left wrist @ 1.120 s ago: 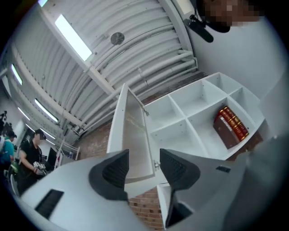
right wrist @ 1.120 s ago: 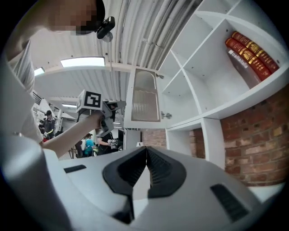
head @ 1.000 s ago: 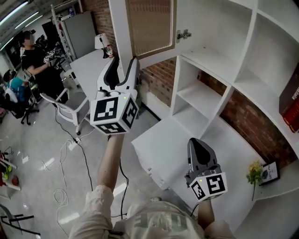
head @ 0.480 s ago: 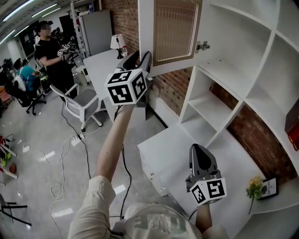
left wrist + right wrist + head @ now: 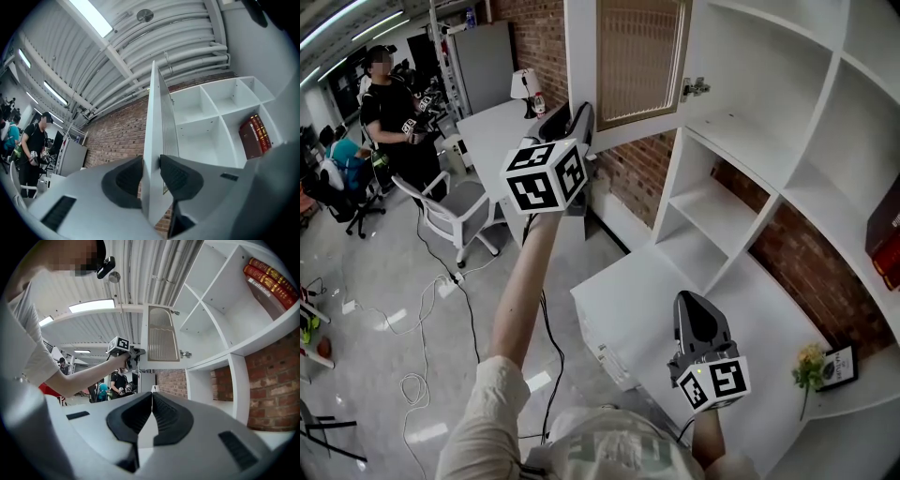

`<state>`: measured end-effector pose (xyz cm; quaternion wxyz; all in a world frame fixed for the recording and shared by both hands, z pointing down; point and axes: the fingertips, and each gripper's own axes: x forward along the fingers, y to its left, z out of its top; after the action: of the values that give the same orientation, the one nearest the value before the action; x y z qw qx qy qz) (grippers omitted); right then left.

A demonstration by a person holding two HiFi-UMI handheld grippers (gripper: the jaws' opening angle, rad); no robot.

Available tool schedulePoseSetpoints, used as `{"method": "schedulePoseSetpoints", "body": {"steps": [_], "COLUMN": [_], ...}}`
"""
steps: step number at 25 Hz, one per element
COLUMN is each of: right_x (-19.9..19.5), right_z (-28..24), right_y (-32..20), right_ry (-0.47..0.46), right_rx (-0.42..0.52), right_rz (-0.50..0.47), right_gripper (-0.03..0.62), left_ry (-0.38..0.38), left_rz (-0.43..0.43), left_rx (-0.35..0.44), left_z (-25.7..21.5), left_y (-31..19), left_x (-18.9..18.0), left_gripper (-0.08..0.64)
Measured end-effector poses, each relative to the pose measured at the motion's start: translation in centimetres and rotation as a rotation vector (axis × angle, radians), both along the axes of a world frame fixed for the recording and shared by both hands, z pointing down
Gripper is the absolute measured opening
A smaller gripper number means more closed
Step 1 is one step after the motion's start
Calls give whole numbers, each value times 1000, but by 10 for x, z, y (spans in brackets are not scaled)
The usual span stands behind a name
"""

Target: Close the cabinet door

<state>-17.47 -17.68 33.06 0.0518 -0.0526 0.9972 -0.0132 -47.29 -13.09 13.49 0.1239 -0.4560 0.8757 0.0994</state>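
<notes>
Cabinet door (image 5: 642, 56) is standing open, swung out from the white shelf unit (image 5: 750, 141), with its hinge on the right and its top cut off by the head view's upper edge. Left claw (image 5: 572, 117) is reaching up to the door's free edge. Its tips are mostly hidden behind its marker cube there, but the left gripper view is showing the door edge (image 5: 152, 140) between the pads. The left claw (image 5: 151, 164) has just been closing and is now grasping that edge. Right claw (image 5: 696, 305) is hovering low over the white bench (image 5: 619, 291), clenched on nothing, pads meeting (image 5: 151, 397). Red books (image 5: 254, 136) are sitting in a right-hand compartment, half cut off in the head view. Yellow flowers (image 5: 809, 366) are lying on the bench at far right.
</notes>
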Motion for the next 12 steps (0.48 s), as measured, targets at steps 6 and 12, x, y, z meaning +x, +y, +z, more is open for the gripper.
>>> {"method": "schedulePoseSetpoints", "body": {"steps": [6,12], "right_x": [4,7], "right_z": [2,7], "right_y": [4,9], "right_ry": [7,20], "right_rx": [9,1], "right_rz": [-5,-10], "right_gripper": [17,17], "left_ry": [-45,-72], "left_rz": [50,204], "left_rx": [1,-4], "left_z": [1,4], "left_y": [0,-17], "left_x": [25,86], "left_gripper": [106,78]}}
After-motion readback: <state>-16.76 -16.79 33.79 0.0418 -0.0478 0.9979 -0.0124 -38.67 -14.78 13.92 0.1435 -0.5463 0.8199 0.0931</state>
